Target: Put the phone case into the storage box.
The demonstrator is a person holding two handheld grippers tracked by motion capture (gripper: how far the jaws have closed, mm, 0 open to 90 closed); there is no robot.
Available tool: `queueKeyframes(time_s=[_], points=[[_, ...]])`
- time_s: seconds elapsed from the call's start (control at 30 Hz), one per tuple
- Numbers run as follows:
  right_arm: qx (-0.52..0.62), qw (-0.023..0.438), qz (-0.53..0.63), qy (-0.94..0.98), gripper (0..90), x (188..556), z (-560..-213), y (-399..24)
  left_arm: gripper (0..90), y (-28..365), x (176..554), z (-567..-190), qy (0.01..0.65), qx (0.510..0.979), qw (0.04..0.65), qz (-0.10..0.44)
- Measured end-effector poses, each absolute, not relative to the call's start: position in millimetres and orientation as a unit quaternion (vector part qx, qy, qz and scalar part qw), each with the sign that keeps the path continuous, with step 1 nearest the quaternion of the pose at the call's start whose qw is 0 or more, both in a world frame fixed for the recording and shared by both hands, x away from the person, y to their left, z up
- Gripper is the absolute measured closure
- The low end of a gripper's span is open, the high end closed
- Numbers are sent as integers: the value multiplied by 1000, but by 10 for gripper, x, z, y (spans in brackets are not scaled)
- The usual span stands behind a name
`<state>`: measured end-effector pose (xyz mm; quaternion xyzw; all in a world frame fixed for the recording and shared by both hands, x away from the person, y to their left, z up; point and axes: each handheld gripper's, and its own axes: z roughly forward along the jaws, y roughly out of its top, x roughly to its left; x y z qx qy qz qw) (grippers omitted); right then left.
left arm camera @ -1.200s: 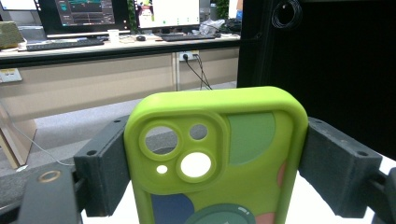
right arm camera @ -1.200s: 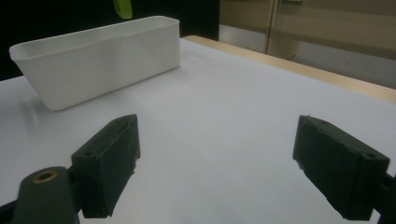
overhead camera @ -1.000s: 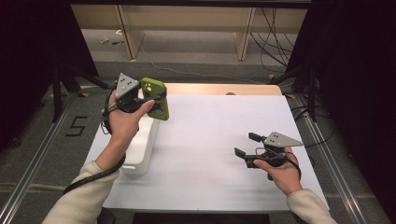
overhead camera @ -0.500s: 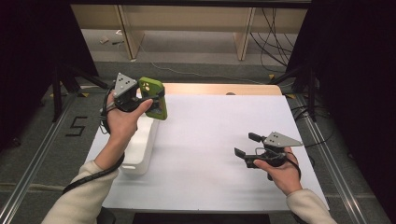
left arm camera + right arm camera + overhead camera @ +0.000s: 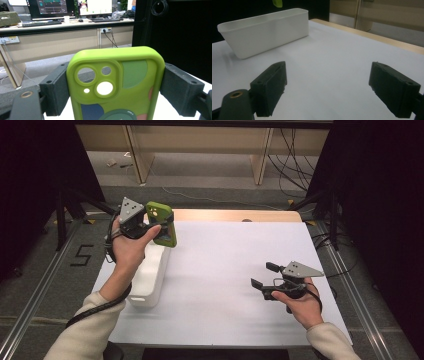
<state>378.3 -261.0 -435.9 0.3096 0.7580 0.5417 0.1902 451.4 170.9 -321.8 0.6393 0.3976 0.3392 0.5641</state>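
Left gripper (image 5: 159,226) held up above far end of white bin (image 5: 150,277), jaws clamped on both long edges of green phone case (image 5: 161,223); case upright, camera cutouts toward top, colour patches on back (image 5: 115,82). Right gripper (image 5: 264,276) rested low over white table (image 5: 220,270), well apart from bin, jaws spread wide, nothing between them (image 5: 327,95)

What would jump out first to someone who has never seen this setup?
Probably the bright green phone case, clamped by its sides in the left gripper and held in the air above the far end of a long white tub at the table's left. Next, the right gripper, resting low over the white table at the right with its jaws wide open and nothing between them.
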Motion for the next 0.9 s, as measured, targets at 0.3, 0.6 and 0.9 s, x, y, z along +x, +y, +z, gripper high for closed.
queueKeyframes(time_s=[0.3, 0.6, 0.9], points=[[310, 190, 542, 758, 160, 3783, -4359, -2608, 167, 1730, 4522, -3220, 400, 639, 562, 340], [309, 190, 542, 758, 159, 3783, -4359, -2608, 167, 1758, 4537, -3227, 405, 637, 561, 340], [309, 190, 542, 758, 160, 3783, -4360, -2606, 167, 1790, 4546, -3223, 408, 635, 560, 342]])
